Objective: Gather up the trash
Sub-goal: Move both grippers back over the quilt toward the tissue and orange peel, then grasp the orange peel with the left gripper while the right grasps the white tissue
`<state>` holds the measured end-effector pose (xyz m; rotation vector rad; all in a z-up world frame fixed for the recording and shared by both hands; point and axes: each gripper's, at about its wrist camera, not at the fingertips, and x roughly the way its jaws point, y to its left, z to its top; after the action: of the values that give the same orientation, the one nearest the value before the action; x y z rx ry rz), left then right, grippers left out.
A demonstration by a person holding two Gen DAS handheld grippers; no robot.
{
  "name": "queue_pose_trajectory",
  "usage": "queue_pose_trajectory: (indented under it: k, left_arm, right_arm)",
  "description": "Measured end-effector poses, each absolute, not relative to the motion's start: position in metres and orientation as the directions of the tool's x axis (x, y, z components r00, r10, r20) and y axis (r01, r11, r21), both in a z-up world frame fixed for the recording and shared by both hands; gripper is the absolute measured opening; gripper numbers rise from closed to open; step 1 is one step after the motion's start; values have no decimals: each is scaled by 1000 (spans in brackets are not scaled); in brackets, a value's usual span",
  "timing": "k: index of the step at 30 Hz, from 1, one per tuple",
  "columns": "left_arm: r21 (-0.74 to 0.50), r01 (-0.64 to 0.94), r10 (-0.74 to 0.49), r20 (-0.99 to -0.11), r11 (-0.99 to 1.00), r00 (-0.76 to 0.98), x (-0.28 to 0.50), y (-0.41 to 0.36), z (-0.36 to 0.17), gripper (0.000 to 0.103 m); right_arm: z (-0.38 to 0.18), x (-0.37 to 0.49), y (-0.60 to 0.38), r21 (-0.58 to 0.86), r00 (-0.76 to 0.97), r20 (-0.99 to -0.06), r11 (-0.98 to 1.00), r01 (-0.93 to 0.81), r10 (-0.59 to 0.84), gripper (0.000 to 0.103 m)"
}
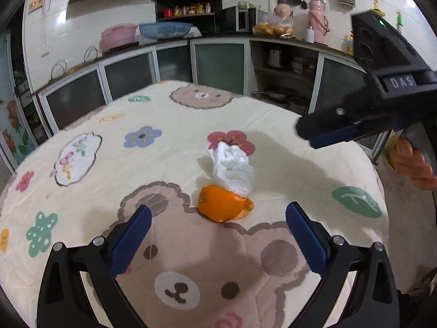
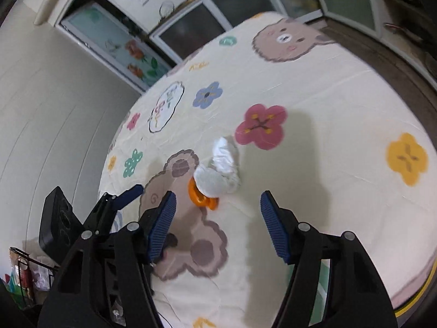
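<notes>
Approach step. Both left gripper (image 1: 218, 218) and right gripper (image 2: 215, 210) released, empty, above peel (image 1: 222, 203) and tissue (image 1: 232, 168). Next: descend, clamp one.

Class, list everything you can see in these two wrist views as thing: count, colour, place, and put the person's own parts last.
crumpled tissue: one, white, mid-table, touching the peel.
orange peel: one, orange, on the bear print, just nearer than the tissue.
tablecloth: one, cream with bears and flowers, covering the table.
cabinets: a row, glass-fronted, behind the table.
pink pot: one, on the counter, left.
blue basin: one, on the counter beside the pot.
pink flask: one, on the counter, right.
wire basket: one, dark, beside the table; contents unclear.
left gripper: black with blue pads, open, empty, before the peel.
right gripper: the same, open, empty, above the table.
hand: one, holding the right gripper.
</notes>
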<state>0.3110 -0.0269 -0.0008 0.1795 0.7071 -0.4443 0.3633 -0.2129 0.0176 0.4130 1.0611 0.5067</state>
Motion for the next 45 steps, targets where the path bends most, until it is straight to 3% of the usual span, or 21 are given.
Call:
queue_pose_trajectory:
  k: [11, 18, 20, 24, 31, 36, 45]
  left_arm:
    - [-94, 414, -347, -728, 905, 592, 348, -24, -24, 95]
    - [-68, 440, -341, -739, 895, 580, 354, -34, -29, 95]
    - [-69, 440, -340, -745, 896, 575, 356, -36, -32, 90]
    - [-88, 440, -349, -752, 894, 559, 360, -36, -34, 71]
    - [-78, 460, -350, -763, 885, 544, 360, -45, -37, 38]
    - [-75, 454, -347, -757, 888, 553, 359, -42, -31, 19]
    - [-86, 472, -386, -712, 877, 587, 334, -24, 5, 16]
  right_arm:
    - [-6, 414, -169, 533, 329, -758, 826, -185, 563, 55]
    - [-17, 424, -162, 519, 316, -773, 835, -185, 550, 49]
    - [-22, 427, -164, 519, 317, -778, 840, -161, 542, 46]
    - [-28, 431, -167, 520, 316, -784, 844, -136, 534, 26]
    - [-30, 430, -165, 496, 322, -796, 857, -138, 512, 7]
    - [-19, 424, -165, 490, 354, -780, 856, -165, 515, 5]
    - [17, 401, -177, 526, 414, -724, 830, -186, 552, 5]
